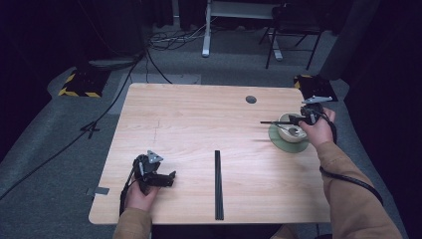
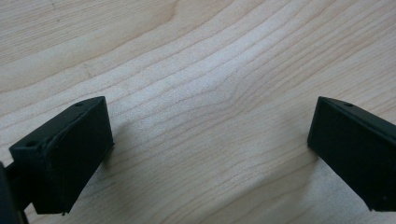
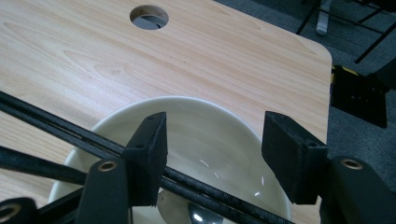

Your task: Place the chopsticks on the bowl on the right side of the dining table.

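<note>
The person wears tan long sleeves (image 1: pixel 348 184). Each gripper, left gripper (image 1: pixel 171 177) and right gripper (image 1: pixel 263 122), is black, with blocky jaws, a grey three-cornered plate on top and a black trailing cable (image 1: pixel 348 178).

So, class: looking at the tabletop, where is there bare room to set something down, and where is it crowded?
Free: the far left and middle, from the left gripper up to the cable hole, and the near strip right of the black sticks. Crowded: the right edge, where the right gripper hangs over the bowl on its green plate.
</note>
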Tool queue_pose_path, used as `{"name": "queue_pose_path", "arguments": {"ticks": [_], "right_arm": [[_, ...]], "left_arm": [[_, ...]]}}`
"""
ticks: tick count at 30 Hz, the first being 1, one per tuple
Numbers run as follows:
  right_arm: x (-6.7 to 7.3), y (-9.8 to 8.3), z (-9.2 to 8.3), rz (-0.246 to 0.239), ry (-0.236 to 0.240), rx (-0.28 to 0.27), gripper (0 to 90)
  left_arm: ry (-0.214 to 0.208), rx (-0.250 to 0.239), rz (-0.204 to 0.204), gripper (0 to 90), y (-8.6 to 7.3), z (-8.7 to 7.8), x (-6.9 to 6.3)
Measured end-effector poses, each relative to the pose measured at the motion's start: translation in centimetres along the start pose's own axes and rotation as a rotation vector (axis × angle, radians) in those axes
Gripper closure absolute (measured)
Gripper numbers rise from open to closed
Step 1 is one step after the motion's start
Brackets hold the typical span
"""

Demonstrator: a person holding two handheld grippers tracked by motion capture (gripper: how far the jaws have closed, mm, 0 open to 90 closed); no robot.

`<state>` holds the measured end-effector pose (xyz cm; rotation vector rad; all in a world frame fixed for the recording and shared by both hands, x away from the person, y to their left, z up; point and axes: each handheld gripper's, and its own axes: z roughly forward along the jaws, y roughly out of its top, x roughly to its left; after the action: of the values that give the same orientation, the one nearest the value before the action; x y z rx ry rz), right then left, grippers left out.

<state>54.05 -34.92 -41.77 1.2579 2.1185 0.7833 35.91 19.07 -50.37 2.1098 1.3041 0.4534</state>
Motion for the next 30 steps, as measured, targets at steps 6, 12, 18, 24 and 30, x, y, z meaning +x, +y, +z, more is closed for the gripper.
{"name": "queue_pose_path", "arguments": {"ticks": [6, 12, 18, 24, 30], "right_arm": [[0.0, -0.3, -0.2, 0.003, 0.017, 0.007, 41.1], [-0.2, 0.1, -1.7, 0.018, 0.018, -0.052, 40.9], [-0.9, 0.4, -4.0, 0.016, 0.02, -0.081, 39.6], [-1.1, 0.4, -6.1, 0.045, 0.057, -0.104, 37.0], [-1.1, 0.6, -8.0, 0.06, 0.106, -0.112, 34.3]], "left_arm": [[-0.003, 0.001, 0.0, 0.3, 0.0, 0.0, 0.0], [-0.008, 0.002, -0.002, 0.3, 0.0, 0.0, 0.0], [-0.008, 0.002, -0.002, 0.3, 0.0, 0.0, 0.0], [-0.007, 0.002, -0.002, 0.3, 0.0, 0.0, 0.0], [-0.007, 0.002, -0.002, 0.3, 0.0, 0.0, 0.0]]}}
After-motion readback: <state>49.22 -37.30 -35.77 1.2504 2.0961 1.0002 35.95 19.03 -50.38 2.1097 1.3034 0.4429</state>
